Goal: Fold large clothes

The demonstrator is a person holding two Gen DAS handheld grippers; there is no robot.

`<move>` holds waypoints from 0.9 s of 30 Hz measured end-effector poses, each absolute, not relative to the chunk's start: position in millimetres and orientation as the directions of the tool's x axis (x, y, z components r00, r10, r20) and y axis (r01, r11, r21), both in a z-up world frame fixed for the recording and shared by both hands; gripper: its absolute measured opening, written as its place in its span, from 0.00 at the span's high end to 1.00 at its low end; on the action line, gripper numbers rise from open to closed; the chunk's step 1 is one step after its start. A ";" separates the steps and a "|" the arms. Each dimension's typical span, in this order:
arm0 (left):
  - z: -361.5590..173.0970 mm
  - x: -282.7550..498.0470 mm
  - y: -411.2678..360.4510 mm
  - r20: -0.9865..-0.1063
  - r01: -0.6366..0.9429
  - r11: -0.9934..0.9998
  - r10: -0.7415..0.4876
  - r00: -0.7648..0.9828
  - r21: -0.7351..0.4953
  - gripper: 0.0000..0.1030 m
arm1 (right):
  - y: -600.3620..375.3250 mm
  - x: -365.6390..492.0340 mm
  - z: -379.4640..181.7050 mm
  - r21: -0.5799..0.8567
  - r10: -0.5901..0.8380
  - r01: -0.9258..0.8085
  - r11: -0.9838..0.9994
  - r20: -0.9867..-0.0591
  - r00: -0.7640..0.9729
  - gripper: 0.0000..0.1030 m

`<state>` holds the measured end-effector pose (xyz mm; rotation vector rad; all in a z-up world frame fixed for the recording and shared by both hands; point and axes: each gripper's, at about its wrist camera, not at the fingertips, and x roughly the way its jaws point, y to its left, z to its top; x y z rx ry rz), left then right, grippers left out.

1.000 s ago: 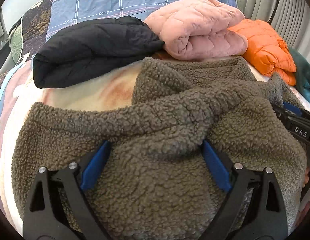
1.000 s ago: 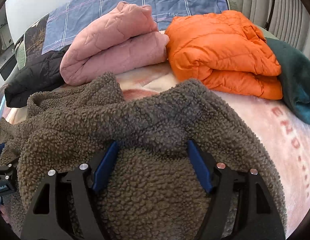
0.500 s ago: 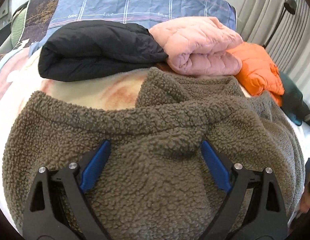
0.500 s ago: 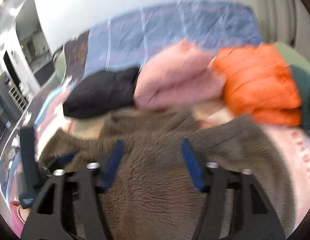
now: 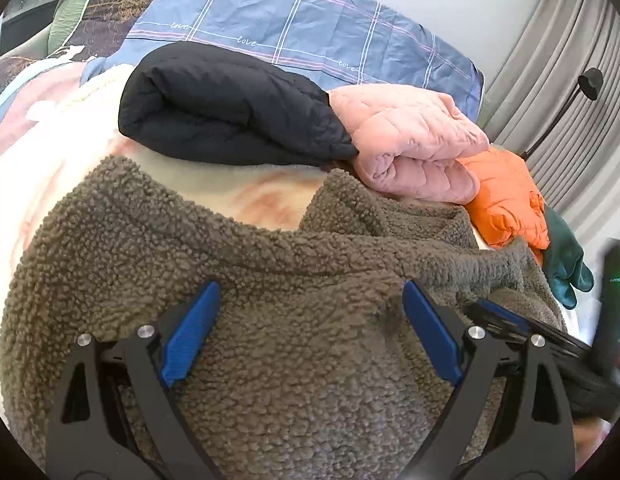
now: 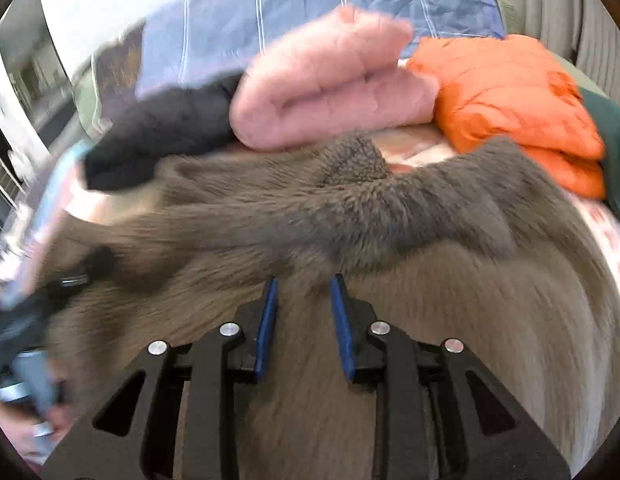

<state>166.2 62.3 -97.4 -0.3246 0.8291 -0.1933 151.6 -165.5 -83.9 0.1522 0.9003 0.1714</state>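
A brown fleece jacket (image 5: 310, 380) lies bunched on the bed blanket (image 5: 230, 184) and fills the lower half of both views. My left gripper (image 5: 310, 308) rests on it with its blue pads (image 5: 190, 336) spread wide, open, fleece bulging between them. In the blurred right wrist view, my right gripper (image 6: 304, 284) has its jaws closing, with a ridge of the fleece jacket (image 6: 430, 216) pinched between the narrow blue pads (image 6: 266, 320). The right gripper's (image 5: 510, 320) black finger also shows at the right edge of the left wrist view, buried in the fleece.
Folded jackets lie in a row behind the fleece: black (image 5: 230, 112), pink (image 5: 410, 136), orange (image 5: 506, 196), and a dark green one (image 5: 566, 268). A blue plaid pillow (image 5: 310, 28) leans at the head. Grey curtains (image 5: 570, 60) and a lamp stand (image 5: 566, 112) are at the right.
The right gripper's pads have come from wide apart to close together on a fold of fleece, and its view has swung and blurred. The left gripper has shifted and rolled, still open.
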 end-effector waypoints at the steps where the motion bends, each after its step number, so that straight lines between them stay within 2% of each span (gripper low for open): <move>1: -97.6 166.7 62.8 -0.690 0.042 0.932 -0.296 0.660 -0.360 0.09 | -160.4 139.2 -74.9 0.224 0.255 -0.129 0.966 -0.743 0.619 0.73; 2: -98.5 167.9 62.6 -0.691 0.041 0.932 -0.297 0.659 -0.361 0.09 | -154.2 121.6 -70.7 0.207 0.274 -0.180 0.962 -0.727 0.630 0.70; 4: -98.7 168.5 61.4 -0.694 0.044 0.933 -0.297 0.656 -0.357 0.08 | -146.0 109.4 -88.4 0.160 0.247 -0.194 0.968 -0.752 0.611 0.63; 5: -98.6 168.4 61.3 -0.696 0.046 0.934 -0.297 0.654 -0.355 0.07 | -144.7 108.7 -111.5 0.135 0.226 -0.192 0.972 -0.767 0.601 0.63; 6: -98.7 168.6 60.8 -0.697 0.047 0.934 -0.298 0.652 -0.355 0.07 | -140.9 103.0 -118.4 0.093 0.207 -0.208 0.974 -0.741 0.639 0.63; 8: -98.7 168.4 58.9 -0.704 0.048 0.938 -0.291 0.648 -0.343 0.06 | -131.1 94.1 -110.7 0.016 0.156 -0.210 0.978 -0.723 0.673 0.62; 10: -98.3 167.6 58.8 -0.703 0.053 0.939 -0.292 0.649 -0.341 0.06 | -131.4 88.5 -102.5 0.028 0.139 -0.174 0.984 -0.733 0.666 0.62; 13: -98.2 167.5 60.2 -0.699 0.053 0.936 -0.297 0.650 -0.349 0.06 | -134.8 57.3 -79.9 0.148 0.240 -0.193 0.970 -0.712 0.660 0.61; 14: -98.1 167.4 60.3 -0.698 0.053 0.935 -0.298 0.651 -0.350 0.06 | -128.7 42.8 -76.1 0.116 0.248 -0.236 0.965 -0.697 0.673 0.59; 16: -98.5 167.7 59.9 -0.701 0.052 0.937 -0.295 0.649 -0.346 0.06 | -122.2 34.1 -93.7 0.040 0.194 -0.243 0.969 -0.730 0.656 0.52; 18: -98.4 166.7 60.5 -0.698 0.054 0.936 -0.296 0.651 -0.347 0.06 | -127.9 31.5 -121.5 0.058 0.202 -0.234 0.970 -0.723 0.660 0.51; 20: -97.8 165.3 59.9 -0.698 0.056 0.939 -0.291 0.654 -0.339 0.06 | -125.1 26.0 -114.7 0.044 0.194 -0.232 0.972 -0.709 0.678 0.50; 23: -97.0 164.0 62.9 -0.689 0.055 0.933 -0.301 0.659 -0.355 0.06 | -132.9 9.9 -90.8 0.114 0.224 -0.204 0.972 -0.704 0.674 0.50; 26: -96.9 163.6 65.1 -0.683 0.054 0.927 -0.311 0.662 -0.370 0.06 | -129.0 -8.3 -83.8 0.004 0.184 -0.244 0.970 -0.668 0.721 0.48; 27: -96.8 163.6 65.1 -0.685 0.054 0.929 -0.308 0.661 -0.366 0.06 | -129.3 -8.0 -91.9 -0.020 0.163 -0.243 0.970 -0.688 0.707 0.44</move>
